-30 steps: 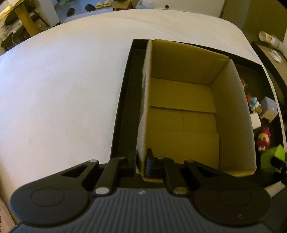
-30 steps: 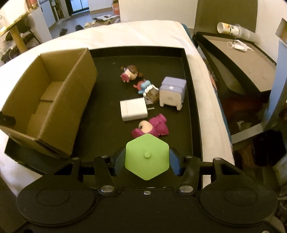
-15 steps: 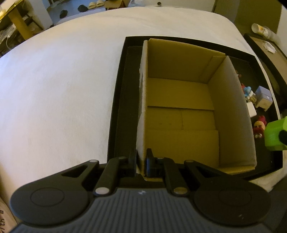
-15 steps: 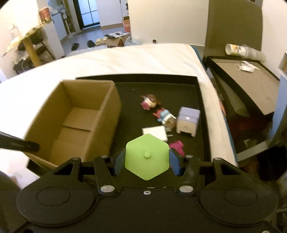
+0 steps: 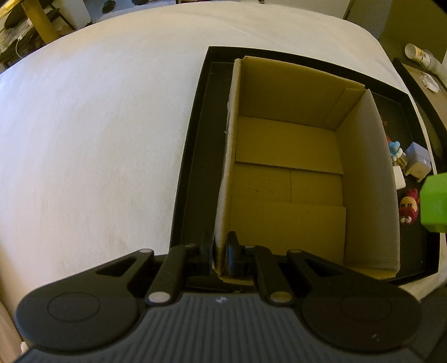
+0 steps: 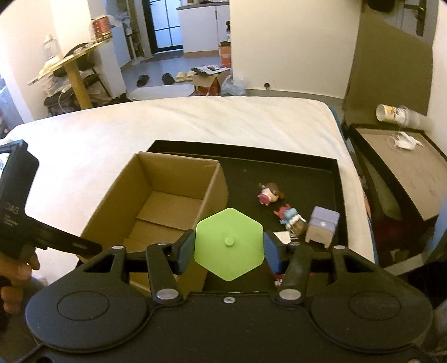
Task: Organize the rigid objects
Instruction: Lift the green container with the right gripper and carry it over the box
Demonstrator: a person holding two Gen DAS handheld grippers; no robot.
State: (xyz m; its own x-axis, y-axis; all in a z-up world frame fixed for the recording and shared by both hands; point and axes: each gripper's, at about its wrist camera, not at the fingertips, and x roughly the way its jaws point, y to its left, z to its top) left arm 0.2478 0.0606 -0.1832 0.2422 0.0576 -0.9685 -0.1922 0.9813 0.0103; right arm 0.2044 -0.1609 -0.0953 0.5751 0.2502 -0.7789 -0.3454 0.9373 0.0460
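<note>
Legible text: almost none. Right wrist view, far left edge: black body of the left tongs (image 6: 16, 223) carries pale lettering, partly cut off, reads approx "DAS", w/ a smaller line under it too blurred to read. Paper cup (image 6: 391, 113) lying on the side unit at right has a printed graphic, no letters readable. Red tin (image 6: 100, 25) on the fridge top in bkgd has a label, unreadable. Printed sheet on the floor carton (image 6: 209, 69): unreadable. Left wrist view: no text legible. Cardboard box (image 5: 287, 178) shows no print.
</note>
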